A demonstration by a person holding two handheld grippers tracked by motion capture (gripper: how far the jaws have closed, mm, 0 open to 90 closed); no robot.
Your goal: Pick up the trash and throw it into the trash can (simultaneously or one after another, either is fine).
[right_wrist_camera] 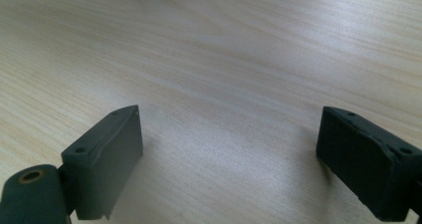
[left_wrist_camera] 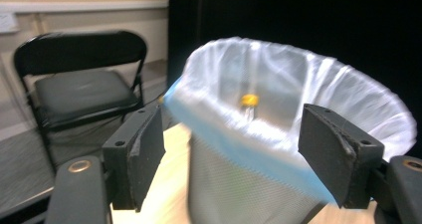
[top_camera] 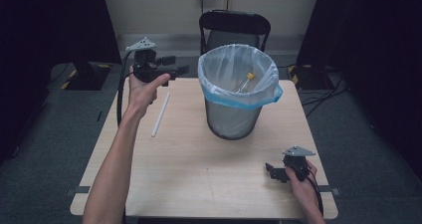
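Note:
A mesh waste bin lined with a clear and blue bag stands on the far half of the wooden table. Inside it lies a clear tube with a yellow cap, also seen through the liner as a yellow cap. A white stick lies on the table left of the bin. My left gripper is raised at the bin's left, level with the rim, open and empty; the bin stands between its jaws in the left gripper view. My right gripper rests low near the table's front right, open over bare wood.
A black folding chair stands behind the table, beyond the bin, and appears as a chair at the left of the left gripper view. Cables lie on the floor at the right. Dark curtains flank both sides.

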